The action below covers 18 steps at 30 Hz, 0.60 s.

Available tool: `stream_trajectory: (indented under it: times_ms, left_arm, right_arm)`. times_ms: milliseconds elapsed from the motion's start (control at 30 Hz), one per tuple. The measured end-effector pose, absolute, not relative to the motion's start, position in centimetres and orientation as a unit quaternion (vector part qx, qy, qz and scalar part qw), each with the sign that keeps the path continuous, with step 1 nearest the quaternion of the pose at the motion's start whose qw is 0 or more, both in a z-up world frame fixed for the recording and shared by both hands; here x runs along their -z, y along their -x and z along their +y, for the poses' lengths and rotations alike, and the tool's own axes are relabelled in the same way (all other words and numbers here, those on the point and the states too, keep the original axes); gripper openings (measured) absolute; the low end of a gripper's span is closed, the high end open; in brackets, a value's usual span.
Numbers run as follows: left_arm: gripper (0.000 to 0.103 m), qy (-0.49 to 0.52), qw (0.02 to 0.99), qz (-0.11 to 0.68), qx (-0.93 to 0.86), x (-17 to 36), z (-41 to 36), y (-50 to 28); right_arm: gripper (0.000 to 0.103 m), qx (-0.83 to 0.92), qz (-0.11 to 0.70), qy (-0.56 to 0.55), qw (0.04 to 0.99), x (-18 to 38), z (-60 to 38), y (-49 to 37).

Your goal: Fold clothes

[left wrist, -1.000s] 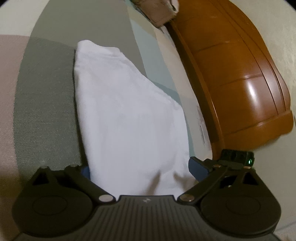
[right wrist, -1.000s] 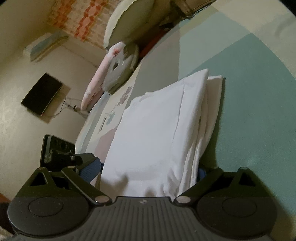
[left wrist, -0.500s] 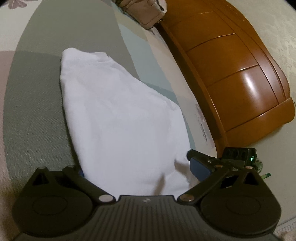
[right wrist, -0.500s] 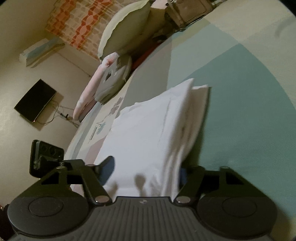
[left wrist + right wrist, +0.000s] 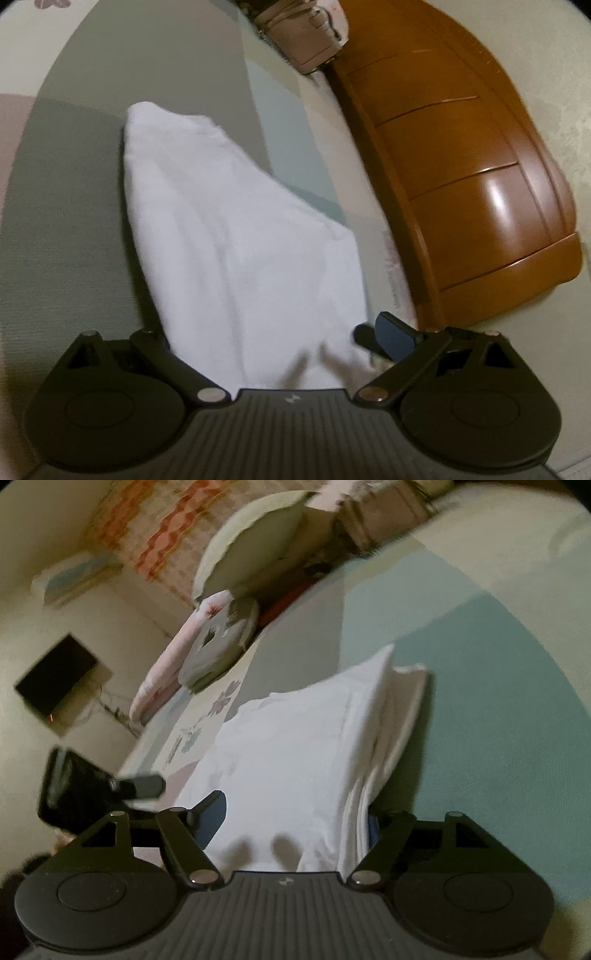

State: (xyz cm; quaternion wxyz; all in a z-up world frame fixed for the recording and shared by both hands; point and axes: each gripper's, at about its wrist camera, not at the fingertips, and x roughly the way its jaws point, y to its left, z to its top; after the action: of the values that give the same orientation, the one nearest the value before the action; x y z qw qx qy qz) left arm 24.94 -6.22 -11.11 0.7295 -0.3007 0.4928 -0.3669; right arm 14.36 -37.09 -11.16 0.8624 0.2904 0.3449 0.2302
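My white garment point(image 5: 295, 760) lies on the bed point(image 5: 498, 709) already folded into a layered stack, its near end between both claws. My right claw point(image 5: 291, 823) has just been reopening and grips nothing; my left claw point(image 5: 280, 343) gapes likewise. Little remains, I judge.

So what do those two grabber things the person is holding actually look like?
Both are alike. The left gripper and the right gripper each have a dark grey ribbed body with a small pale logo, two round black discs at the sides, and black link arms on silver pins. Their fingers carry dark blue pads.
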Motion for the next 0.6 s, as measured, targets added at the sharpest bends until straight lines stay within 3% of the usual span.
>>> stream_trajectory:
  times_ms: [233,600]
  left_arm:
    - [0.097,0.315,0.720,0.477,0.394,9.8,-6.2,-24.5]
    - [0.096,0.320,0.716,0.516,0.344,12.9,-5.6,-25.5]
  right_arm:
    - [0.078,-0.240,0.337,-0.266,0.871,9.1,-36.4,-14.4]
    - [0.079,-0.215,0.360,-0.304,0.856,12.3,-38.3,-14.1]
